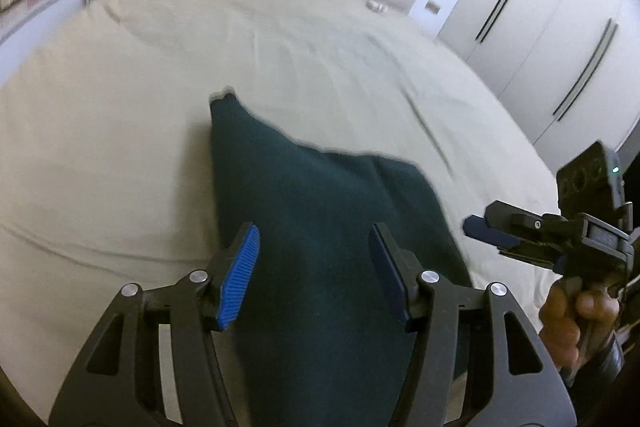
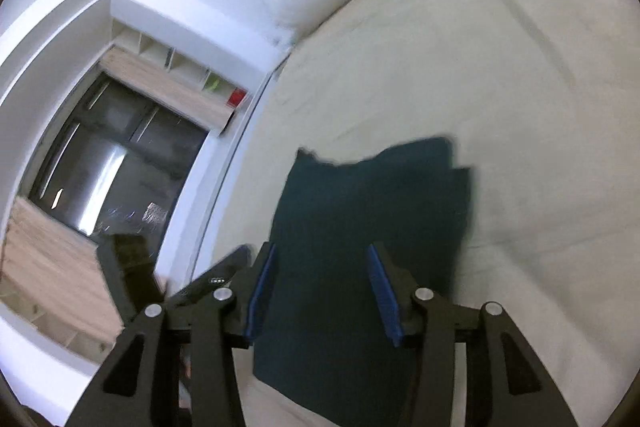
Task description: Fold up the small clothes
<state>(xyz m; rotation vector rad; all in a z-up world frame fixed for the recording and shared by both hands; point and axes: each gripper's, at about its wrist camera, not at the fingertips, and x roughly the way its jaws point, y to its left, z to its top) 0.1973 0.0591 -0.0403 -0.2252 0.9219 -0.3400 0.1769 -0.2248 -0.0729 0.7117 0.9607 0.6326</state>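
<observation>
Both tongs gape, nothing pinched: the left gripper (image 1: 316,275) and the right gripper (image 2: 324,291) each hover over the dark green garment (image 1: 320,227), which lies part-folded on the bed sheet (image 1: 120,107) just beyond their pads. Risk now: a careless pad drags the top layer, or pinches sheet with cloth, undoing the fold.

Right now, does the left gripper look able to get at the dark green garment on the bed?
Probably yes. The left gripper is open right above the dark green garment, which lies on the bed with nothing on top. The right gripper stays off to the side.
</observation>
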